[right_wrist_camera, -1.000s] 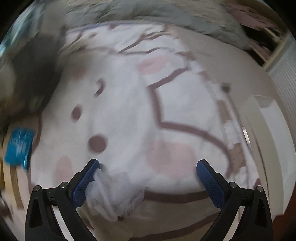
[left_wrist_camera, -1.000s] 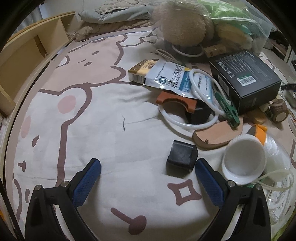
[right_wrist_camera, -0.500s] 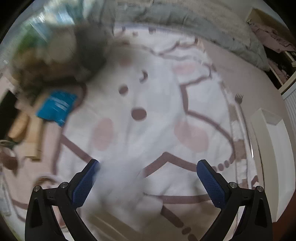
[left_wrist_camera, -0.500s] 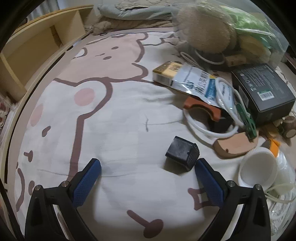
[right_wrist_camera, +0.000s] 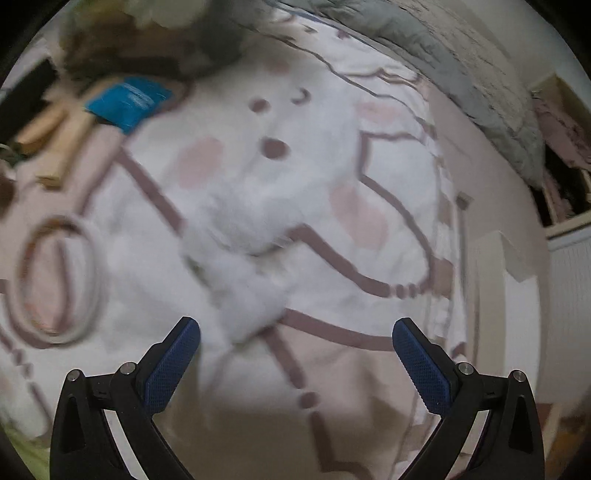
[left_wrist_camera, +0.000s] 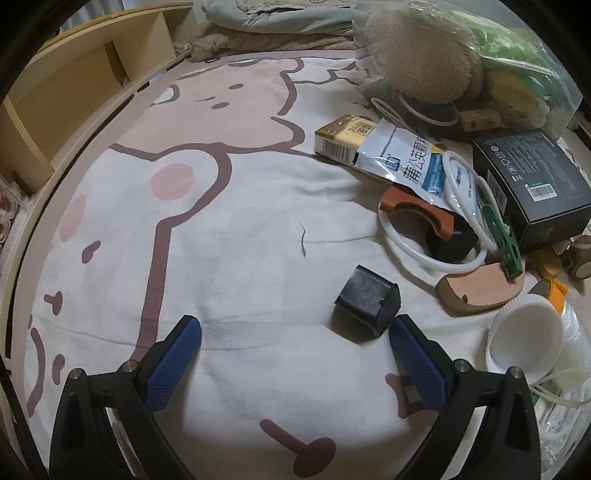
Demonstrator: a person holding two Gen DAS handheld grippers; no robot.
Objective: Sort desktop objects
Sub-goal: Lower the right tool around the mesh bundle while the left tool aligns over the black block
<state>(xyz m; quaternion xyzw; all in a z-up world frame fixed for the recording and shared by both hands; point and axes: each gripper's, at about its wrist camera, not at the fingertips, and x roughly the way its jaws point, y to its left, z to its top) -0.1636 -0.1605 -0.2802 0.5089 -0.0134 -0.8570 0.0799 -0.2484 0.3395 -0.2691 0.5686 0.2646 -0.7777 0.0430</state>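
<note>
Left gripper (left_wrist_camera: 294,326) hovering low over bedsheet (left_wrist_camera: 236,206) with cartoon bear print, jaws spread wide, nothing between them. Small black cube (left_wrist_camera: 367,297) lying on sheet just ahead of right fingertip (left_wrist_camera: 402,326), close to it, contact not clear. Clutter piled at right of left view: white tube loop (left_wrist_camera: 402,245) around brown arch block (left_wrist_camera: 417,210) and another black block (left_wrist_camera: 452,242); white-blue sachet (left_wrist_camera: 410,160) overlapping yellow carton (left_wrist_camera: 343,138); green clothespin (left_wrist_camera: 504,242) resting on tan wooden piece (left_wrist_camera: 480,288); black box (left_wrist_camera: 532,177) with barcode label behind; white cup (left_wrist_camera: 524,339) on its side at right edge, opening toward camera. Beige plush toy (left_wrist_camera: 424,59) and clear bag (left_wrist_camera: 524,55) with green and yellow contents at top right. Wooden shelf (left_wrist_camera: 74,99) along left edge, grey blanket (left_wrist_camera: 280,18) at top.

Right gripper (right_wrist_camera: 295,328) also released, jaws wide apart, empty. Right view motion-blurred. White fluffy mesh bundle (right_wrist_camera: 243,266) lying on sheet ahead of gripper, slightly left of centre, clear of both fingers. Blue packet (right_wrist_camera: 129,99) at upper left, pale ring (right_wrist_camera: 55,277) at left on sheet, dark blurred pile at top left, items there not readable. White cabinet-like shape (right_wrist_camera: 517,295) at right edge, too blurred to identify
</note>
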